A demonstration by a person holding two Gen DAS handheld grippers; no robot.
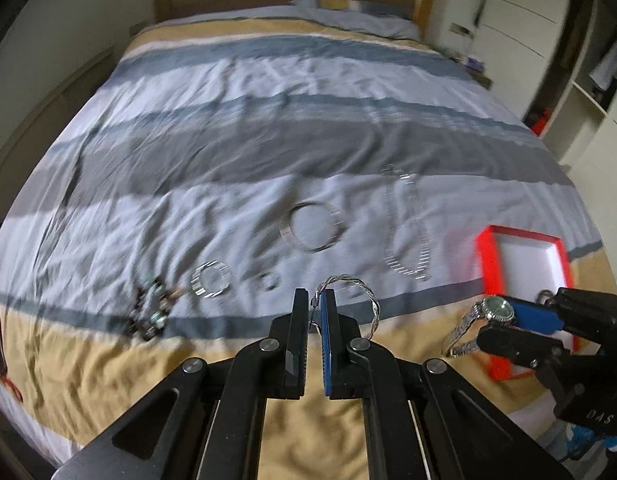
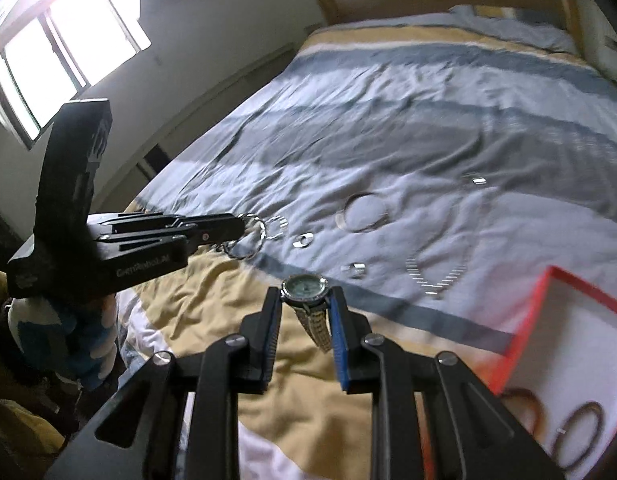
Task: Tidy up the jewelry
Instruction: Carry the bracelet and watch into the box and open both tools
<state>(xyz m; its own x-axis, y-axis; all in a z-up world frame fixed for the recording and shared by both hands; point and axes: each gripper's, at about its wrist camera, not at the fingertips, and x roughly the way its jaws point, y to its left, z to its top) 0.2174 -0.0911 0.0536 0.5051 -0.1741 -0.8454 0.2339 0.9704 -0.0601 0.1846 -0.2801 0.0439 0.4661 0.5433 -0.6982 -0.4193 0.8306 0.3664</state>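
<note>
Above the striped blue, grey and tan bedspread (image 1: 268, 128), left hand-held gripper (image 1: 314, 300) is clamped on a twisted silver wire bangle (image 1: 368, 300). Right hand-held gripper (image 2: 304, 300) pinches a silver-banded wristwatch with a round pale dial (image 2: 304, 286). Red-rimmed white-lined open box (image 1: 524, 256) sits just beside, on the bed. Plain silver bangle (image 1: 314, 226) and silver chain necklace (image 1: 404, 224) lie on the cover.

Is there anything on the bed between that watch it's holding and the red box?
Nothing visible. The right gripper holds the watch above the bedspread, and the red box lies open just beside it. Only bare fabric shows between them; the silver chain lies further up the bed, off that path.
</note>
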